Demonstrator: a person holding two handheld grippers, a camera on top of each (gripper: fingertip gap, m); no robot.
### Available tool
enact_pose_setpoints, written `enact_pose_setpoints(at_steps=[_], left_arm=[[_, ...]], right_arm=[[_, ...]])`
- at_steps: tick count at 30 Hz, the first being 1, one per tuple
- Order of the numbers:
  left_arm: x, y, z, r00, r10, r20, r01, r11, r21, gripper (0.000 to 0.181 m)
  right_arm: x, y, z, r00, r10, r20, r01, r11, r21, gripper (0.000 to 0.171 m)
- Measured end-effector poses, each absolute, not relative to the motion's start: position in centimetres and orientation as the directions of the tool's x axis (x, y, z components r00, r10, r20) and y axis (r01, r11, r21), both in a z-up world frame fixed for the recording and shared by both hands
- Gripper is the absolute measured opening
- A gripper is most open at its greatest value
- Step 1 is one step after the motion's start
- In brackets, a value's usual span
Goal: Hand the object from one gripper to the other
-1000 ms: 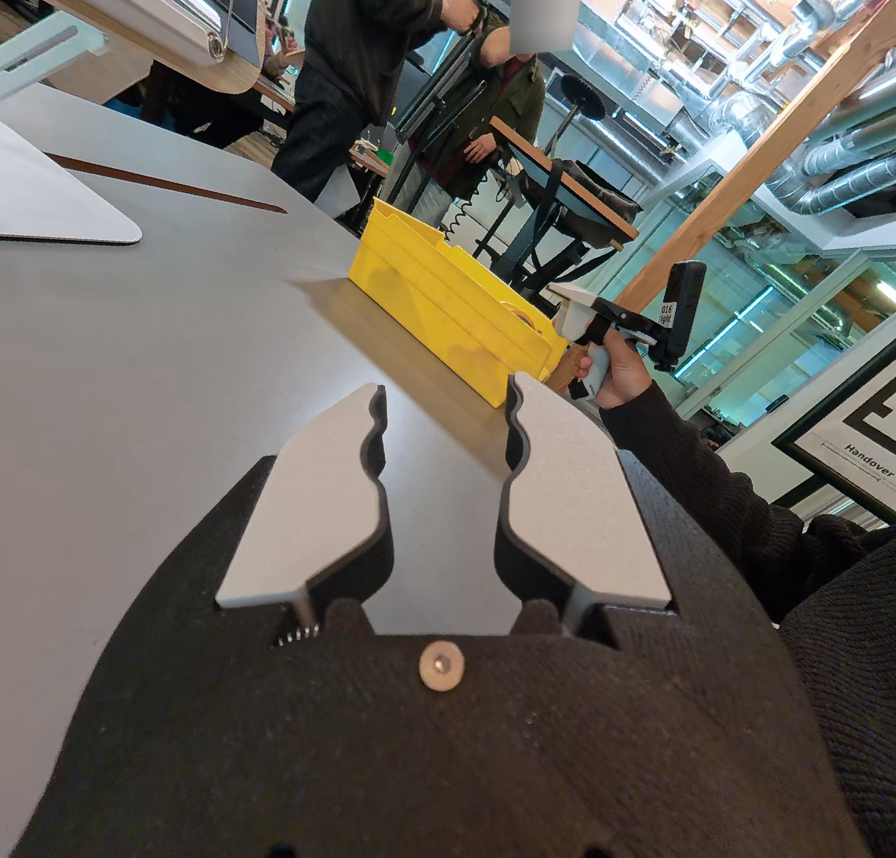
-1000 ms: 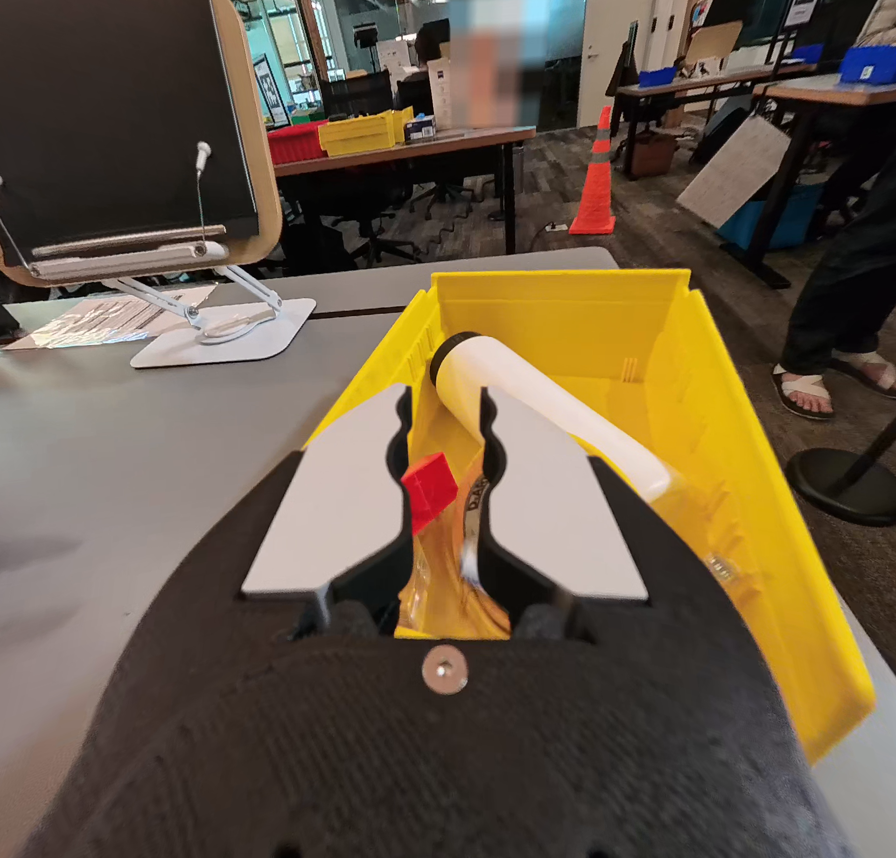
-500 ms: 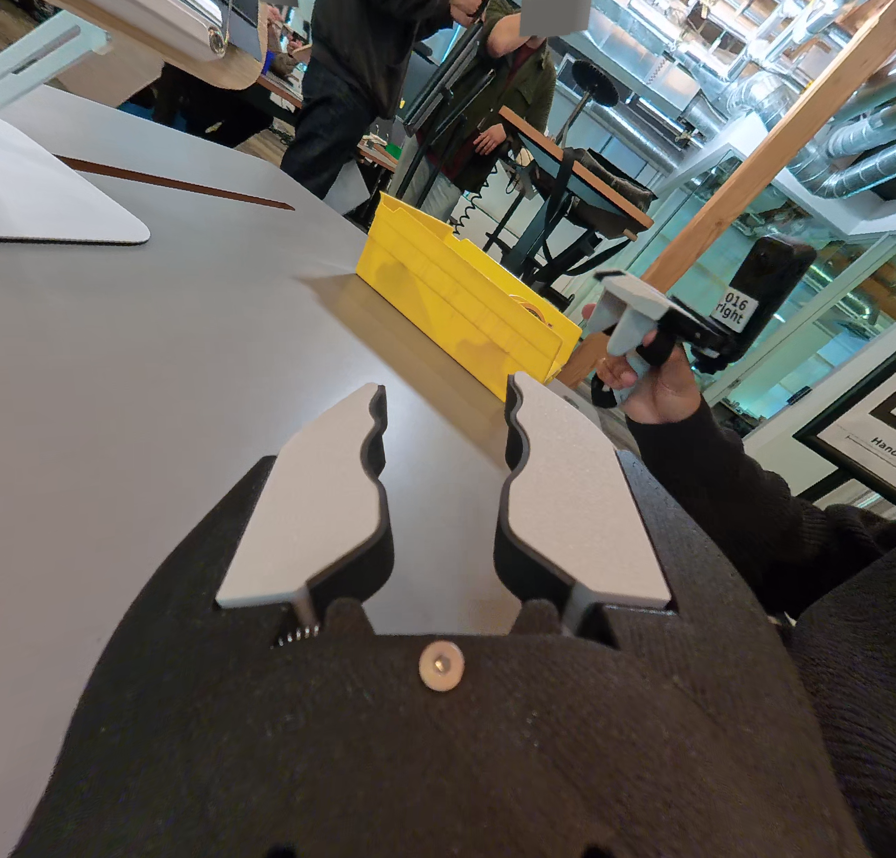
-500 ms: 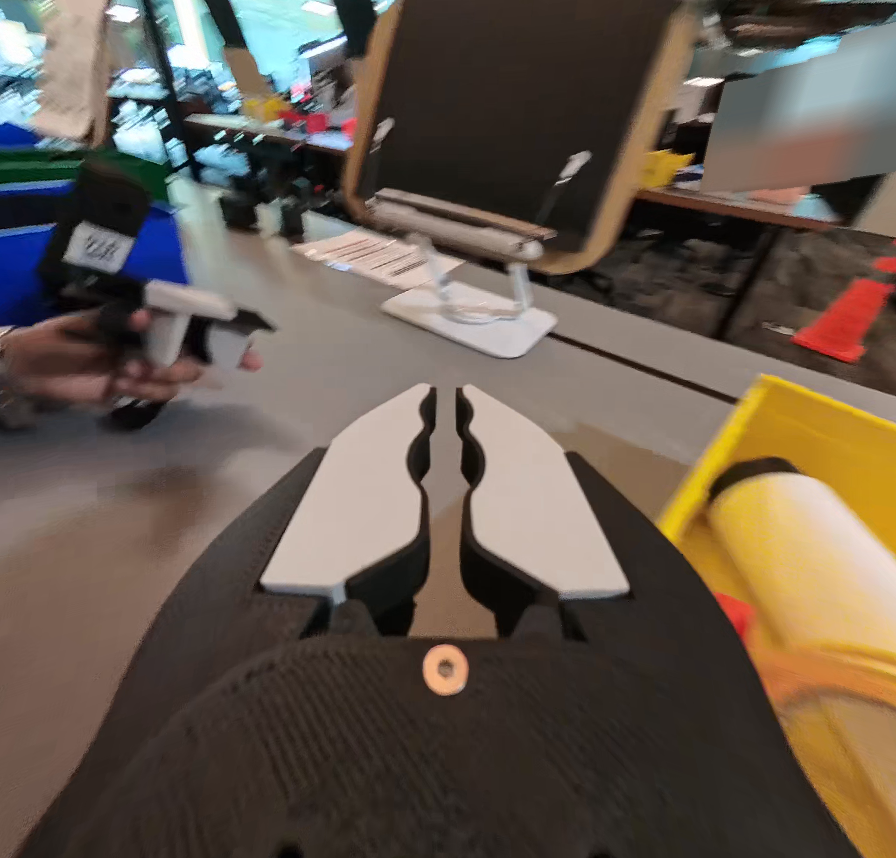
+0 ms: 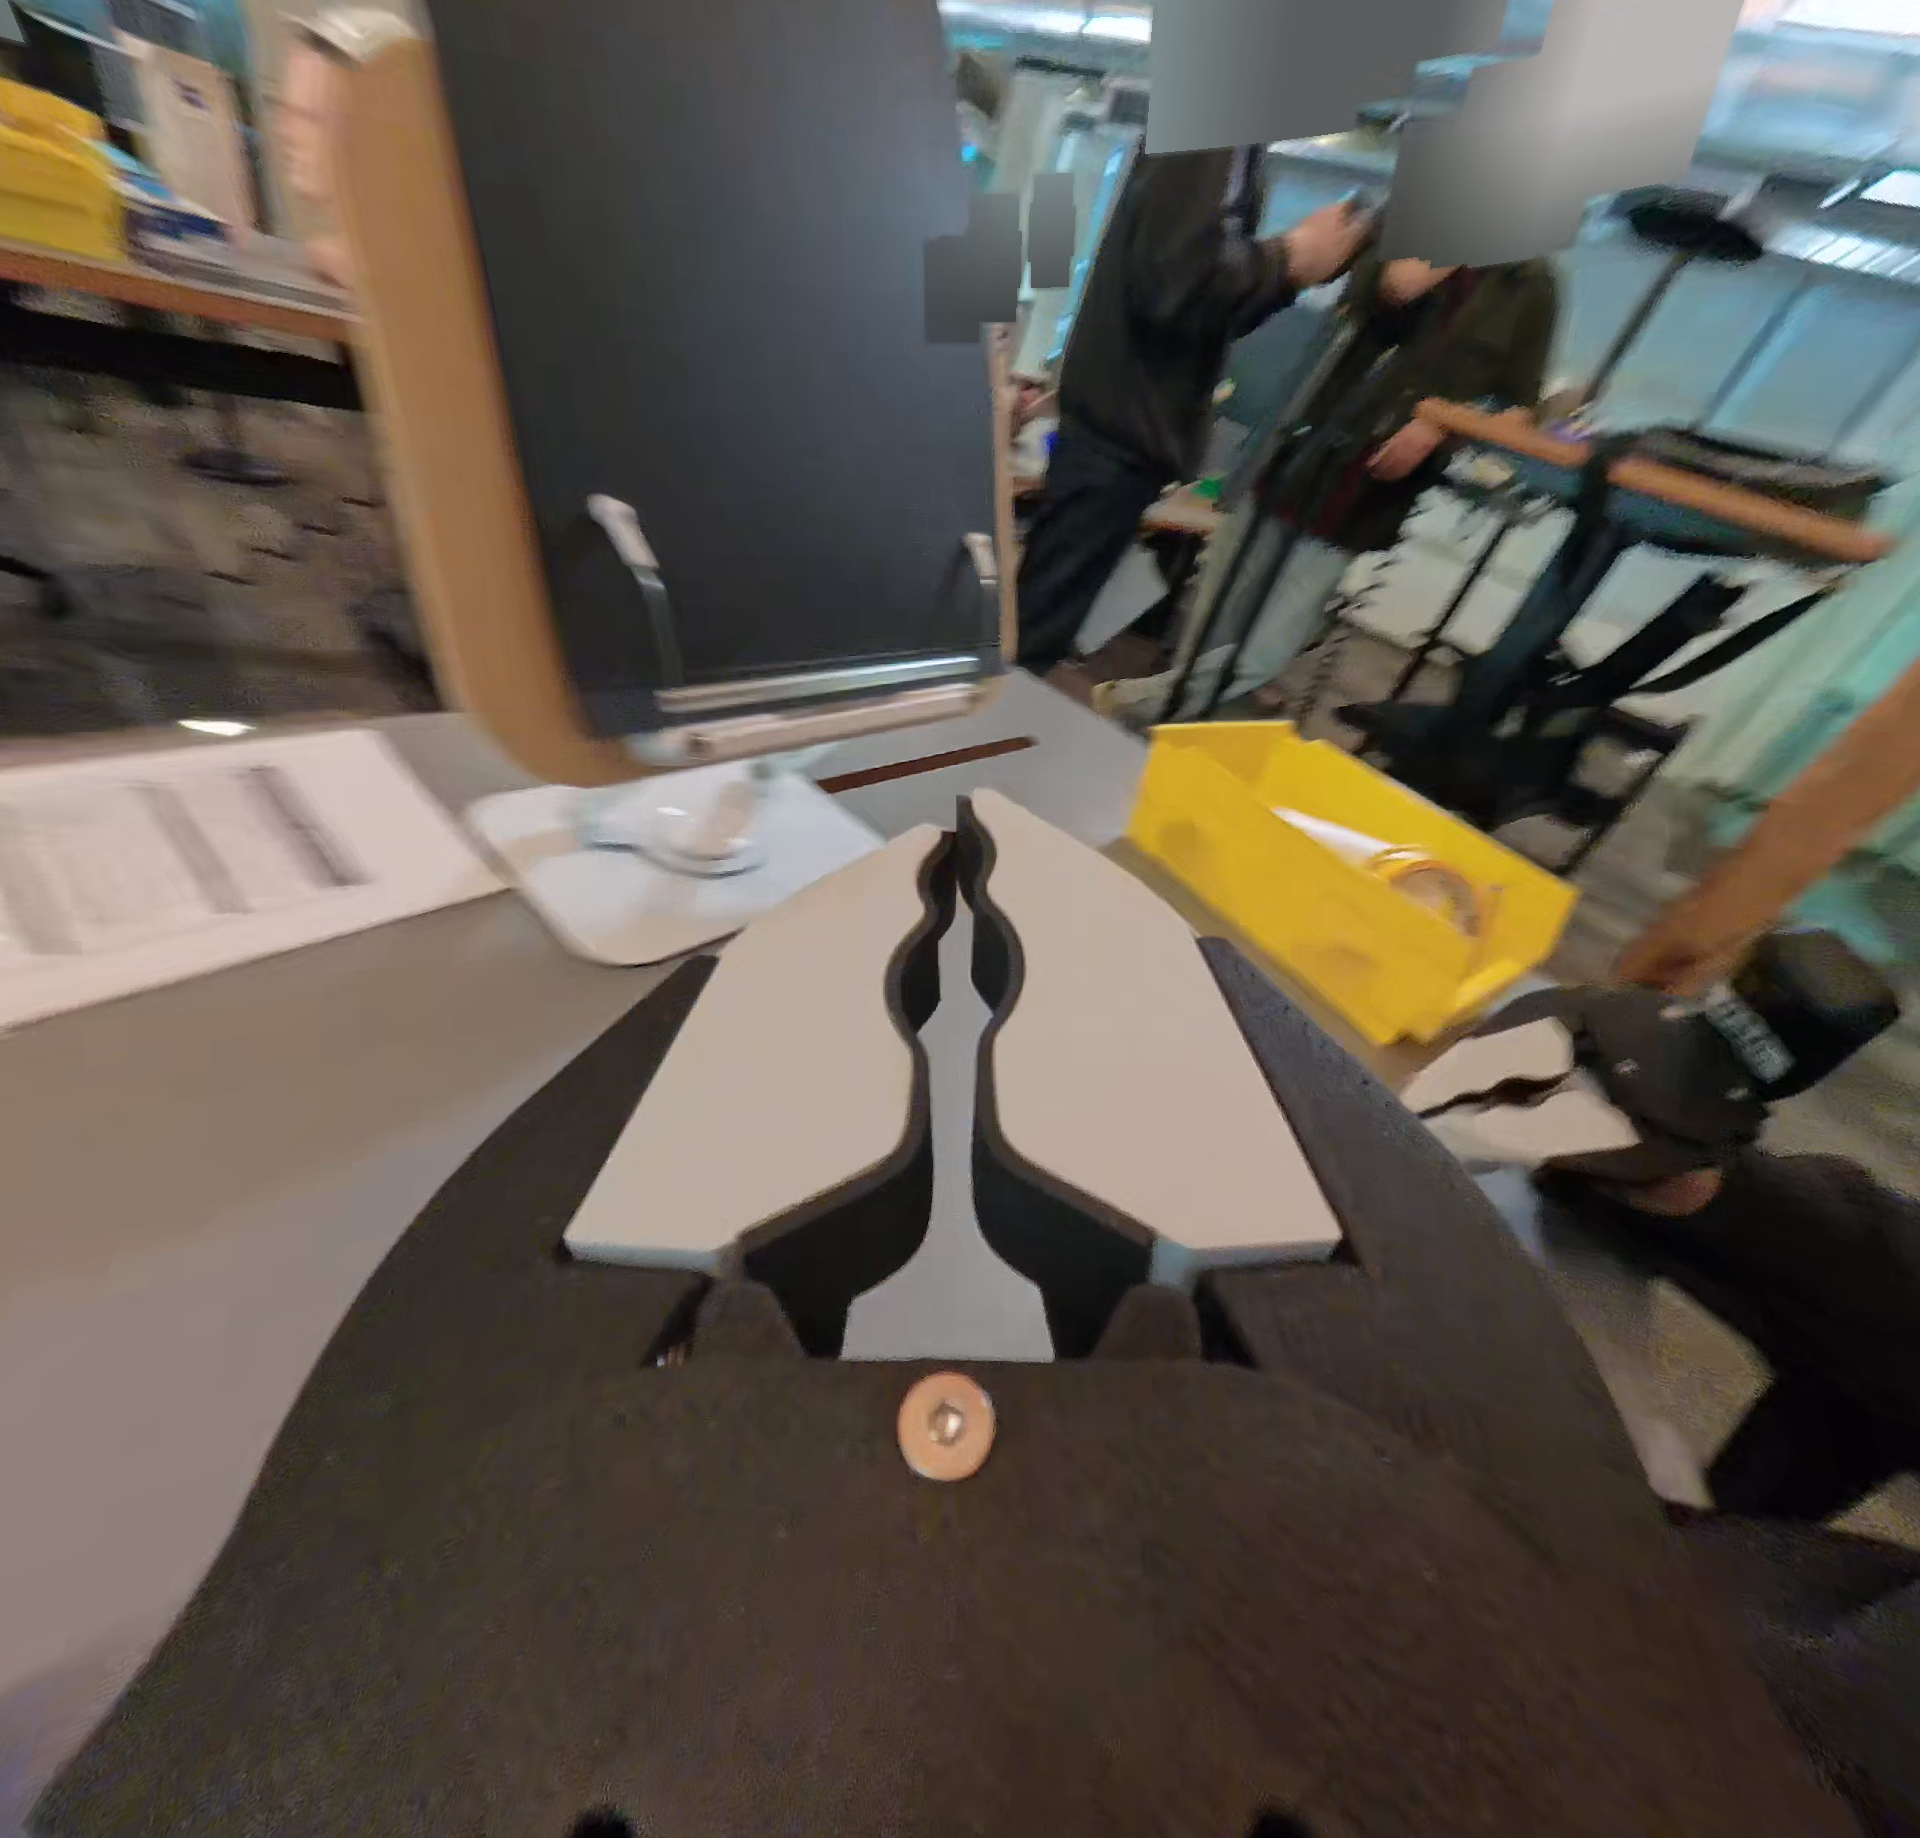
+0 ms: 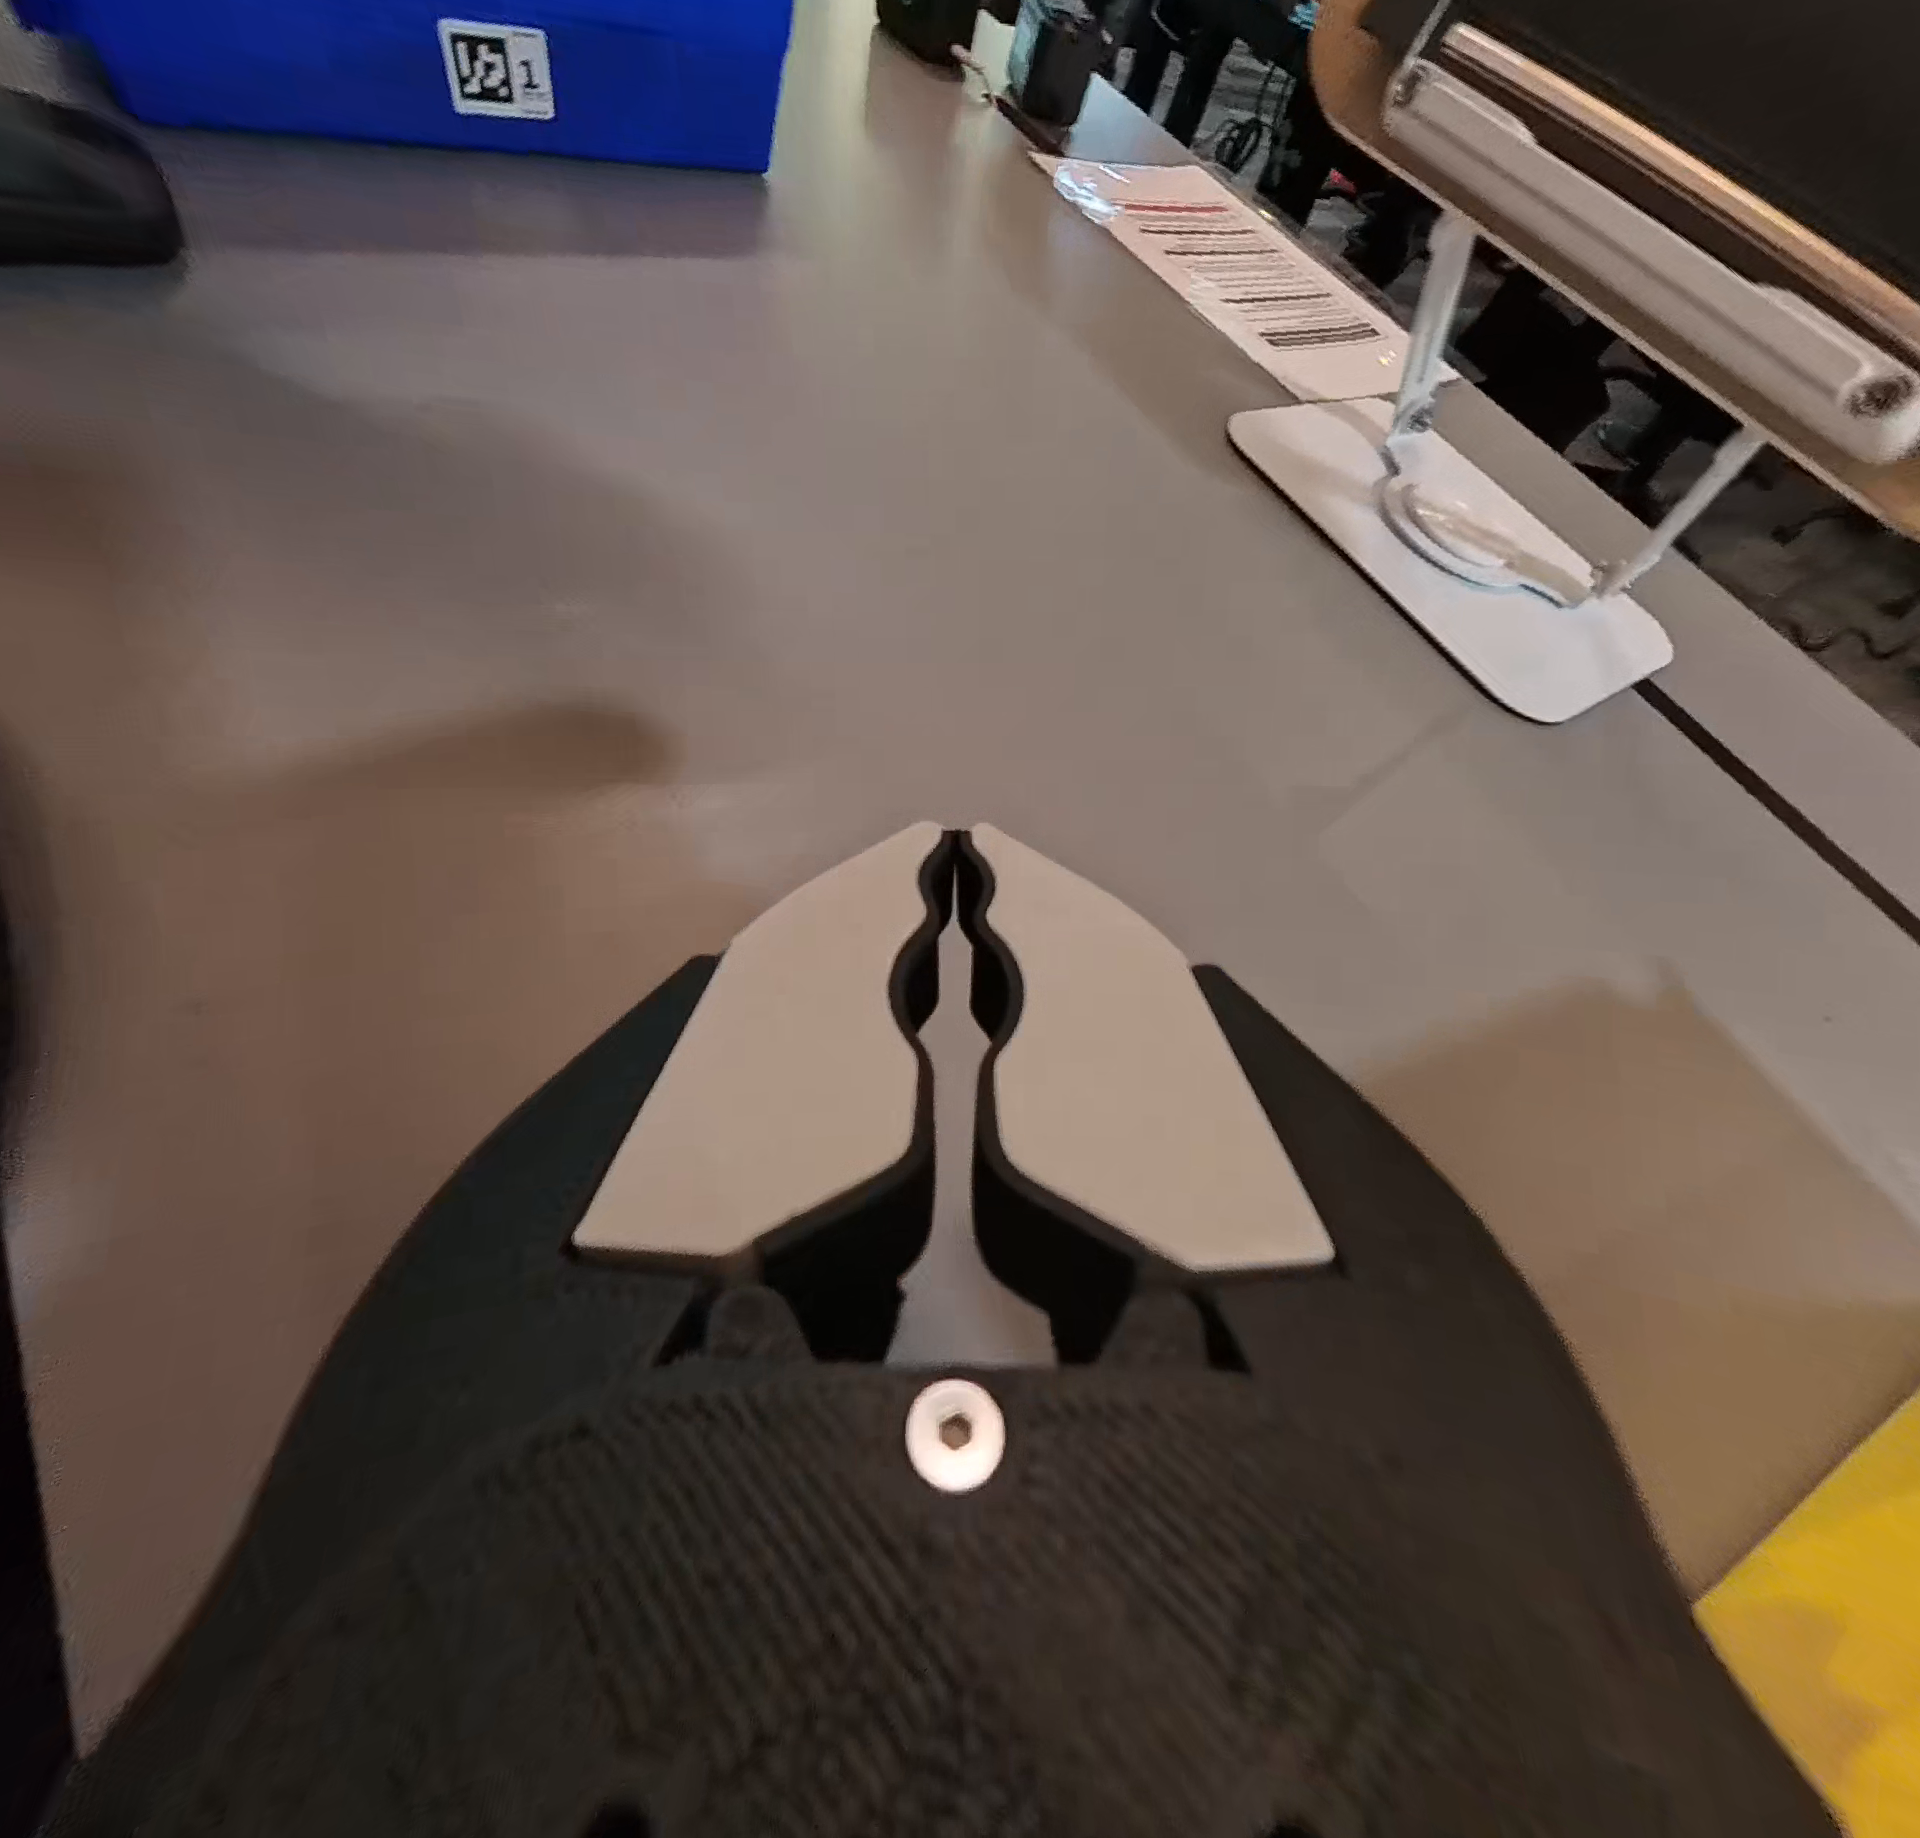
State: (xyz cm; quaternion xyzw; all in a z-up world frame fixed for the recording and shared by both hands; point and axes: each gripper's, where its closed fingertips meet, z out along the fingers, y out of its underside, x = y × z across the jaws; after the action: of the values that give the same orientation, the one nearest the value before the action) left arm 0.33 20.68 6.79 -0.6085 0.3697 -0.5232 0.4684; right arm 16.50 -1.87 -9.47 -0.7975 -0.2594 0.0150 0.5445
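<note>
My left gripper point(image 5: 957, 832) is shut and empty above the grey table point(image 5: 208, 1113), facing a screen on a stand. My right gripper point(image 6: 957, 838) is shut and empty over the bare table point(image 6: 727, 541). The right gripper also shows in the left wrist view point(image 5: 1423, 1087) at the right, shut, held by a hand in a dark sleeve. A yellow bin point(image 5: 1340, 915) stands at the table's right edge with a white roll point(image 5: 1325, 827) and a clear tape roll point(image 5: 1439, 879) inside. A corner of the bin point(image 6: 1839, 1622) shows at lower right in the right wrist view.
A dark screen on a white stand base point(image 5: 675, 869) point(image 6: 1455, 552) stands at the back of the table. A printed sheet point(image 5: 197, 853) point(image 6: 1236, 261) lies beside it. A blue bin point(image 6: 416, 32) sits at the far left. Two people point(image 5: 1164, 354) stand beyond the table. Spacing between my two grippers at the tips: around 35 cm.
Both grippers have closed; the left was open before. The left gripper has swung left toward the screen. The right gripper has swung away from the yellow bin to face across the table.
</note>
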Motion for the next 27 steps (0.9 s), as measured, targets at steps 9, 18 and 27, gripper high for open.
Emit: enact_pose_setpoints(at_steps=[9,18,27], left_arm=[[-23.9,33.2,-3.3,0.774,-0.609,-0.175,-0.539,-0.488,-0.686,0.017],[-27.6,34.5,-10.6,0.830,-0.557,-0.017,-0.476,-0.692,-0.543,0.017],[-27.8,35.7,-14.2,0.794,-0.546,-0.268,-0.608,-0.692,-0.389,0.018]], right_arm=[[18.0,-1.3,-8.8,0.920,0.377,0.106,0.227,-0.295,-0.928,0.000],[17.8,-1.2,-9.1,0.916,0.385,0.110,0.237,-0.302,-0.923,0.000],[18.5,-1.5,-8.7,0.923,0.369,0.110,0.228,-0.293,-0.928,0.000]])
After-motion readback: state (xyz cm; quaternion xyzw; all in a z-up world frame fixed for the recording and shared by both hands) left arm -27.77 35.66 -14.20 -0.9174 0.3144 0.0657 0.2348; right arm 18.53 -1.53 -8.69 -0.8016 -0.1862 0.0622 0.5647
